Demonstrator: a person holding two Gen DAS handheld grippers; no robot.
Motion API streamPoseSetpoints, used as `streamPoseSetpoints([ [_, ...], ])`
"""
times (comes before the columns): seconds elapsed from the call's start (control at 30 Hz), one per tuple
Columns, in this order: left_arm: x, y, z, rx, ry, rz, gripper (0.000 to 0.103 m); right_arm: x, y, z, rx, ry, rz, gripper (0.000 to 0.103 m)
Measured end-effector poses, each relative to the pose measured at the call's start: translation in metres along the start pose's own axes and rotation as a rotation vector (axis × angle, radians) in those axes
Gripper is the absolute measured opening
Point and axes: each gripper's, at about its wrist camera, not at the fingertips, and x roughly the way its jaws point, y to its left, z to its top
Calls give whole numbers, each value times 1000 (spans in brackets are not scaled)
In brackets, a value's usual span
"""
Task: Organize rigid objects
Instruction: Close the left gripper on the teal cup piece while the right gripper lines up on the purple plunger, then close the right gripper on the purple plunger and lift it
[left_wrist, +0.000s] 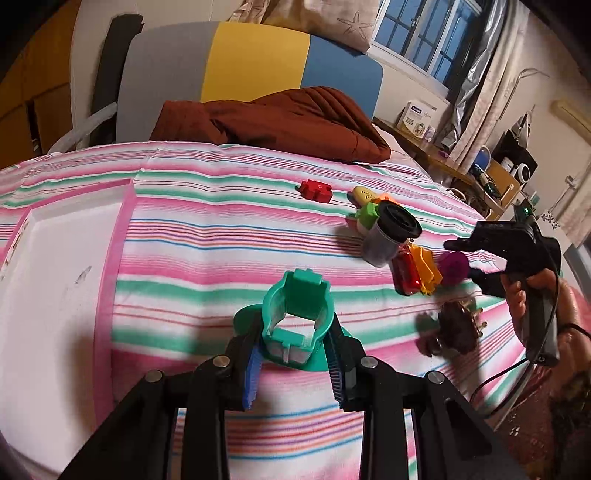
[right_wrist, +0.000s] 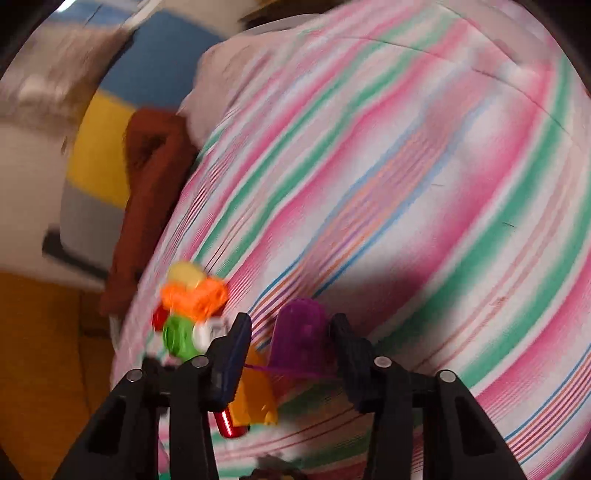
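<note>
The left gripper (left_wrist: 295, 363) is clamped on a teal plastic piece (left_wrist: 297, 319). Both blue pads (left_wrist: 252, 376) press the piece's lower sides, so the piece stands upright between the jaws, its open ring ahead of the fingertips. The grip sits low on the piece, which keeps the ring clear of the jaws and leaves its flat base free, a hold that appears suited to setting it down upright. Forward and to the left of this gripper lies a white tray with a pink rim (left_wrist: 110, 236), bare where it shows; it is judged to be the destination for sorted items.

The left gripper points forward and down at the striped bedcover (left_wrist: 207, 236).

The right gripper (right_wrist: 291, 343) has a purple piece (right_wrist: 301, 336) between its fingers. The right-wrist view is motion-blurred, and contact of both pads cannot be confirmed; the piece fills most of the gap. The jaws straddle it from above. In the left-wrist view this gripper is held by a hand (left_wrist: 532, 295) gripping its handle from behind, tilted down toward the bed.

The remaining items lie in a cluster to the left of the right gripper: an orange piece (right_wrist: 195, 295), a green piece (right_wrist: 179, 336), a red cylinder (right_wrist: 231, 424) just below its left finger. A grey cup with a black lid (left_wrist: 388, 236) and a red block (left_wrist: 316, 190) lie farther ahead of the left gripper.
</note>
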Motion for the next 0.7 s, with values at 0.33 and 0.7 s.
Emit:
streamPoseSetpoints([
  [0.33,-24,10,-6,-20,-32,-12,31,-22,43,-22,-337,-125,-189,24],
  [0.7,-33,17,-13,-31,-28,-16,31,14,24,-16,-217,66,-123,42],
])
